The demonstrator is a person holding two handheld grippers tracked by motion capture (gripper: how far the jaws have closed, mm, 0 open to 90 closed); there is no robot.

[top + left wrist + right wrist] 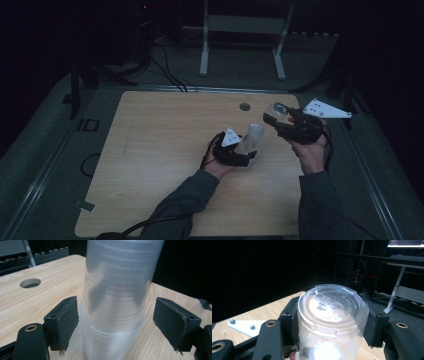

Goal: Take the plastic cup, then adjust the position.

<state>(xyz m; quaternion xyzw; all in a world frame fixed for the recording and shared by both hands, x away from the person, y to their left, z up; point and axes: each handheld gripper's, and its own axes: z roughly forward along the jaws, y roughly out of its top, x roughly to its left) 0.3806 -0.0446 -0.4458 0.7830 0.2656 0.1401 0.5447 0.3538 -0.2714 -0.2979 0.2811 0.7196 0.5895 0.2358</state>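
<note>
Dim table scene: right gripper clamps the top cup of a stack, seemingly half separated; left gripper jaws stand open around the lower cups.

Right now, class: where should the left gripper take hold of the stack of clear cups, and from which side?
Grip the stack of clear cups low, on the wider ribbed band near its base. Come in level from the side, as the left gripper stands now, one finger to each flank. The round, slippery wall probably holds best there, while the right gripper clamps the top.
</note>
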